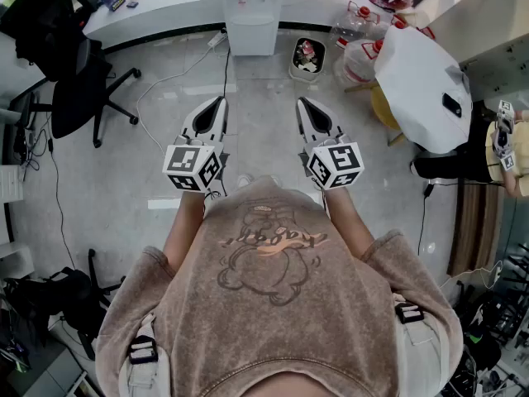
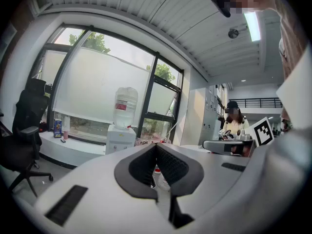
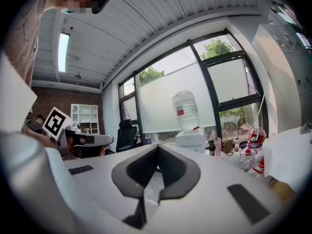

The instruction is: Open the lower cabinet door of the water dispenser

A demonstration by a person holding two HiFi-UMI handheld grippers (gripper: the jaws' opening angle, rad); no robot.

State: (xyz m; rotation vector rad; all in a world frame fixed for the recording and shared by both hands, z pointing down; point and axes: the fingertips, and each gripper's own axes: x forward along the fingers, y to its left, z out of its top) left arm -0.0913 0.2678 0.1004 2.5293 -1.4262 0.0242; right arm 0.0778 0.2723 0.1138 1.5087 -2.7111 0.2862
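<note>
The white water dispenser stands against the far counter, straight ahead across the floor. Its lower cabinet front looks closed. My left gripper and right gripper are held side by side in front of my chest, both well short of the dispenser and pointing at it. Both are shut with nothing between the jaws. In the left gripper view the dispenser with its bottle rises beyond the shut gripper. The right gripper view shows the dispenser past the shut gripper. In both views the jaws hide the lower door.
A black office chair stands at the left. A small bin and large water bottles sit right of the dispenser. A white-covered object is at the right, with another person beyond. A cable runs along the floor.
</note>
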